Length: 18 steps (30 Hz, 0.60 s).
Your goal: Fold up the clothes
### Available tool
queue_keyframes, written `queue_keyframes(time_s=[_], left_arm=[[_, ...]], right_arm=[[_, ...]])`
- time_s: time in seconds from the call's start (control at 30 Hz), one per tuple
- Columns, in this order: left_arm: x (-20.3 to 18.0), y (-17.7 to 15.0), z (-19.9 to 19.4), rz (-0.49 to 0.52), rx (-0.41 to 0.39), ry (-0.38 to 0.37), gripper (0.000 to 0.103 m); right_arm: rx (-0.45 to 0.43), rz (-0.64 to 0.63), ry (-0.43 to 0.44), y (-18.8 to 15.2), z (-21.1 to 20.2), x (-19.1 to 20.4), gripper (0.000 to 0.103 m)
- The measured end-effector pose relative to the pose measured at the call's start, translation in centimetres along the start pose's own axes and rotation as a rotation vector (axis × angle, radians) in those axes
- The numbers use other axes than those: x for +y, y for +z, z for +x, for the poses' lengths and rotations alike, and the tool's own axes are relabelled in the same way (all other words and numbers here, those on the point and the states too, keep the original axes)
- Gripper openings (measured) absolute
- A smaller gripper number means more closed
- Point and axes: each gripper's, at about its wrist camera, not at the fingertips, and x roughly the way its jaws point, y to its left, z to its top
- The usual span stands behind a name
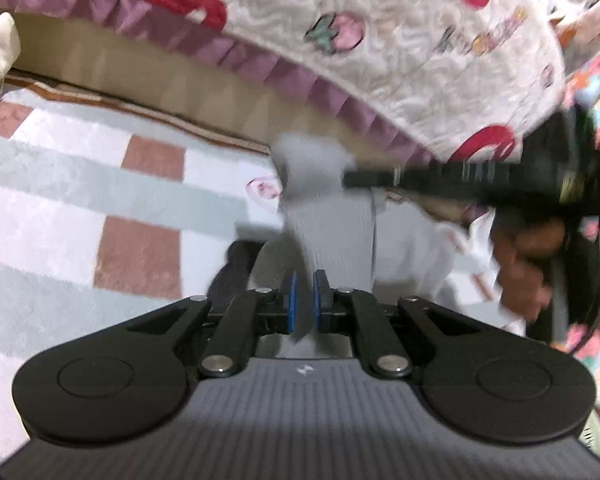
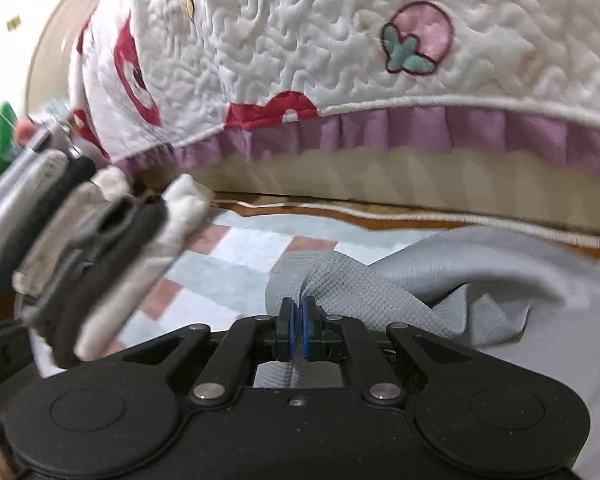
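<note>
A light grey waffle-knit garment (image 2: 420,276) lies bunched on the checked rug (image 2: 236,256). My right gripper (image 2: 299,308) is shut on a gathered fold of it, with cloth pinched between the blue pads. In the left wrist view my left gripper (image 1: 305,280) is also shut on the grey garment (image 1: 332,232), which stretches up and away from its pads. The right gripper (image 1: 346,180) reaches in from the right and bites the same cloth farther along. A person's hand (image 1: 520,256) holds its black handle. The view is blurred.
A bed with a white quilted cover (image 2: 340,40), printed with strawberries and edged by a purple frill (image 2: 380,132), runs along the far side. A row of folded grey, black and white clothes (image 2: 92,240) sits at the left. The checked rug (image 1: 80,200) spreads leftward.
</note>
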Motion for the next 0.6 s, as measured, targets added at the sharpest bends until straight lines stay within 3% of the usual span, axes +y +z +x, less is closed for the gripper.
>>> queue_keyframes(time_s=[0.13,0.27,0.5,0.6], left_arm=[[-0.6,-0.3,0.2,0.018,0.016,-0.032,0.009],[-0.7,-1.2,2.0,0.012,0.078,-0.019,0.009],[-0.5,-1.9,2.8,-0.018,0.123,-0.052,0.009],[-0.6,-1.8,2.9,-0.02,0.126,-0.052,0.009]], right_arm=[[0.113,0.083,-0.067,-4.0,0.1,-1.5,0.006],[0.132,0.122,-0.11,-6.5,-0.9,-2.0,0.006],[0.025,0.084,-0.112,-6.5,-5.5,-0.9,0.005],[0.038,0.097,-0.142,-7.1,-6.2,-1.2,0.005]])
